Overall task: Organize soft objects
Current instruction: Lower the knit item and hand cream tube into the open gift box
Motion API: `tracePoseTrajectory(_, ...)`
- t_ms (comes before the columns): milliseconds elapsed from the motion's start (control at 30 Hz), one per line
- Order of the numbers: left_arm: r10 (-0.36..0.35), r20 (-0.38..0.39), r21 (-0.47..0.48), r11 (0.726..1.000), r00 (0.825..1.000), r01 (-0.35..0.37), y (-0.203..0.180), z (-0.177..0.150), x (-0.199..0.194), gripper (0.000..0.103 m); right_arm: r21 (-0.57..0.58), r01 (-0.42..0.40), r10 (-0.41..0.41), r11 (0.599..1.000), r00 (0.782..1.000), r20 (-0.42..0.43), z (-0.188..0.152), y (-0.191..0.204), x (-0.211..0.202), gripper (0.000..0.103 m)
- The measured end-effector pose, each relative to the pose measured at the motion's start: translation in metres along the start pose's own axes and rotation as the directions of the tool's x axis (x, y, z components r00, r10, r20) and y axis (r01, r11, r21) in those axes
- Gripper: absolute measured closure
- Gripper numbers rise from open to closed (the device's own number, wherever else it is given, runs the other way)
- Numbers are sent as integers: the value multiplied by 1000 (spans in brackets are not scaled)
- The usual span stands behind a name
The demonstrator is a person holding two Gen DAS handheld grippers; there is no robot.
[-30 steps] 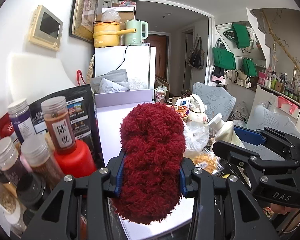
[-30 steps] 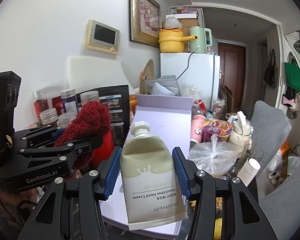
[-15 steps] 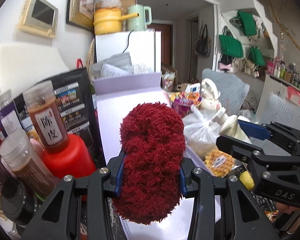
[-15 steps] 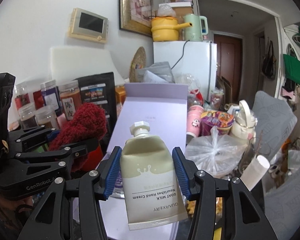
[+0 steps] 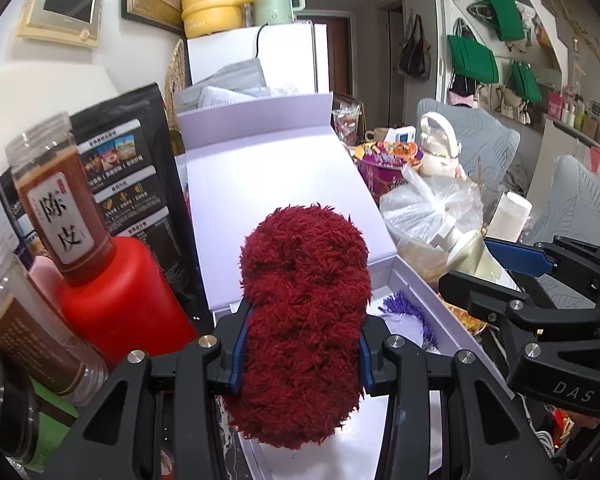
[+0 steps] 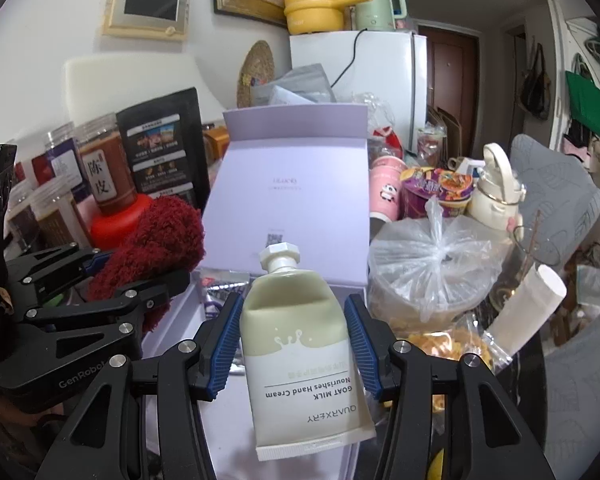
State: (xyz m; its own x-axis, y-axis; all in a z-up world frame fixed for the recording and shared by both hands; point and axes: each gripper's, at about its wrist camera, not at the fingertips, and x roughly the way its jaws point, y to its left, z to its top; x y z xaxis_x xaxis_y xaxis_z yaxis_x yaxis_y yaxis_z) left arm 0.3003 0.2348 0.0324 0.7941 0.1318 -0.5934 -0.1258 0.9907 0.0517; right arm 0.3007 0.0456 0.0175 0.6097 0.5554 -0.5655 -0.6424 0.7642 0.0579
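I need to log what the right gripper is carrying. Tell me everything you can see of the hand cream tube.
The hand cream tube is a soft, pale green squeeze tube with a white lower band, a milk-splash mark and print reading "Goat Milk Nourishes Hand Cream". Its white faceted cap is on and points away from the camera; the crimped end faces it. The body is dented below the shoulder. The right gripper clamps its sides above the open lilac box.

hand cream tube (image 6: 300, 344) "QUARXERY GOAT MILK" (upside down), jar (image 5: 60, 208) "陈皮"

Two wrist fisheyes, side by side, angled down, close over the same lilac box (image 5: 284, 184)
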Motion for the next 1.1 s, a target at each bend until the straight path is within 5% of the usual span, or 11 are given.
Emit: tracePoseTrajectory(1100,64,-261,40,998,963,-55,-8,-36,86,62,11,62,-58,998,977,-207,-32,-6,78,52)
